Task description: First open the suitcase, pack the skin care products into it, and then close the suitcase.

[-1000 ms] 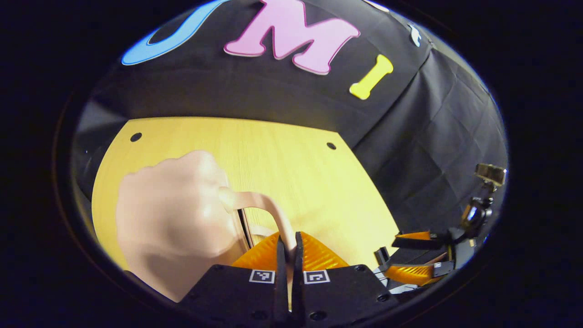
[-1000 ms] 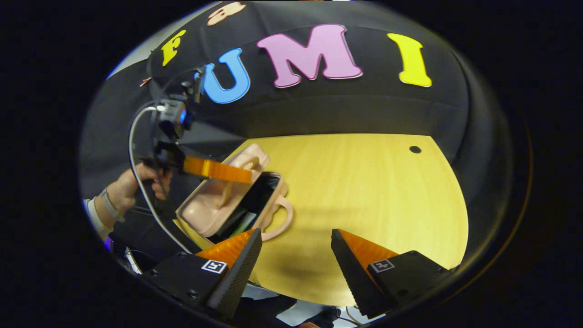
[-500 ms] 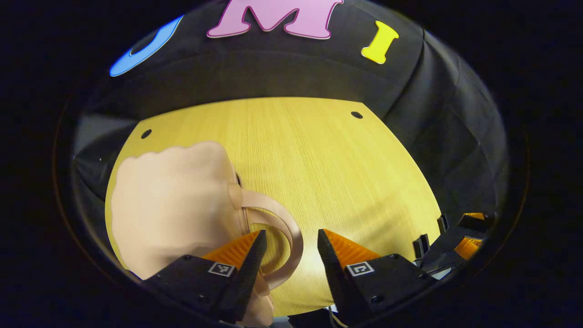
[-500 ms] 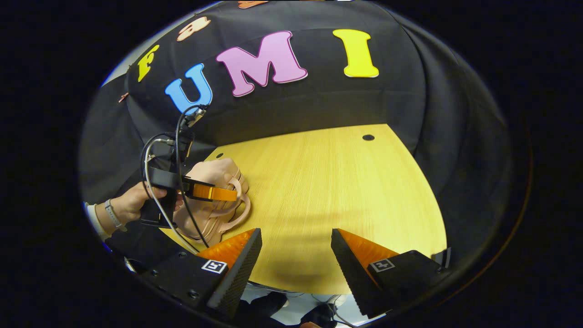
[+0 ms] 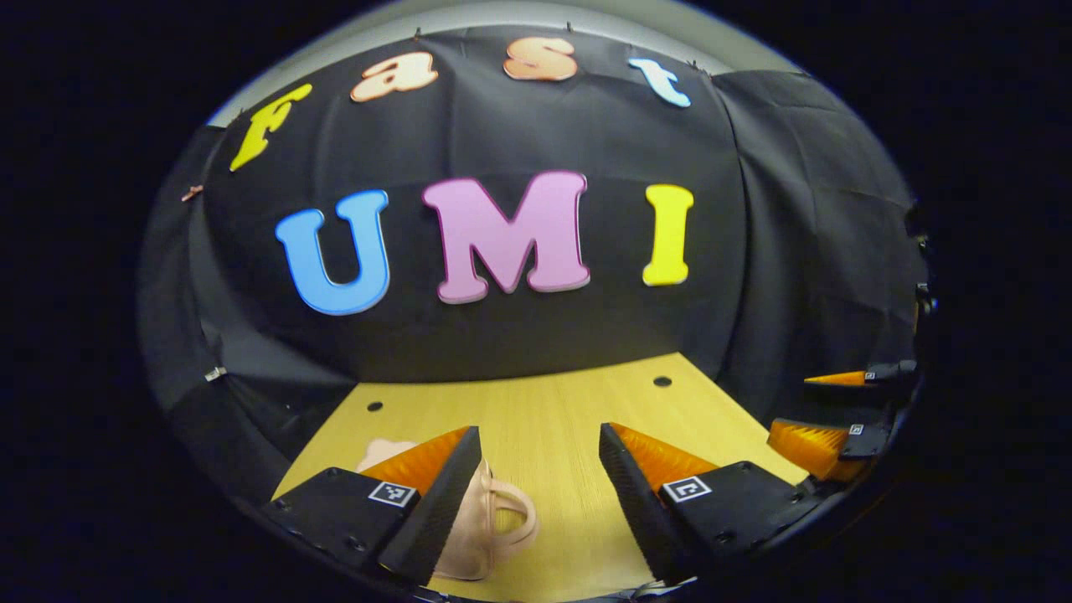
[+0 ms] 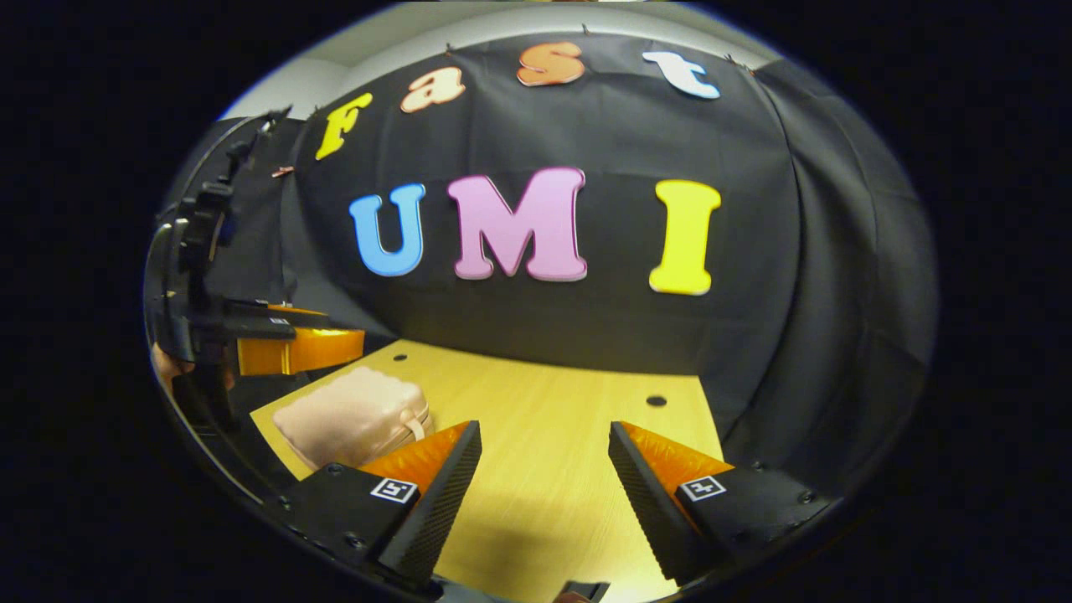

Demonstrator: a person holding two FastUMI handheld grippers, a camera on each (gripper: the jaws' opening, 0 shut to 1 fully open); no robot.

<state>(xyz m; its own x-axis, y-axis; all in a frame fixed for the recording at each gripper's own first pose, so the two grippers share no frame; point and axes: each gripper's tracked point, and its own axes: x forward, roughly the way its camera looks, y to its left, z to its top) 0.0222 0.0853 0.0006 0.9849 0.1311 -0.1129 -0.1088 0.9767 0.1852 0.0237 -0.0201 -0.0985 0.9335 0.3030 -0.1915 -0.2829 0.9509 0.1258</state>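
- In the left gripper view the left hand-held gripper (image 5: 540,469) sits at the bottom of the frame with its orange-and-black fingers set wide apart and nothing between them.
- The pink suitcase (image 5: 490,523) lies on the yellow worktop (image 5: 553,410) at lower left of that view. Most of its body is hidden behind the gripper's left finger; only its curved handle and a small bump of shell above the finger show.
- At the right edge of the same view the right hand-held gripper (image 5: 825,410) is cut off, so only its two orange fingers, spread apart, can be made out.
- In the right gripper view the right hand-held gripper (image 6: 544,469) is likewise wide and empty at the bottom of the frame.
- There the suitcase (image 6: 352,414) lies closed at lower left on the worktop (image 6: 544,394), its near corner covered by the finger.
- The left hand-held gripper (image 6: 301,347) hangs above the suitcase at the left edge, seen side-on. The hand holding it is barely visible.
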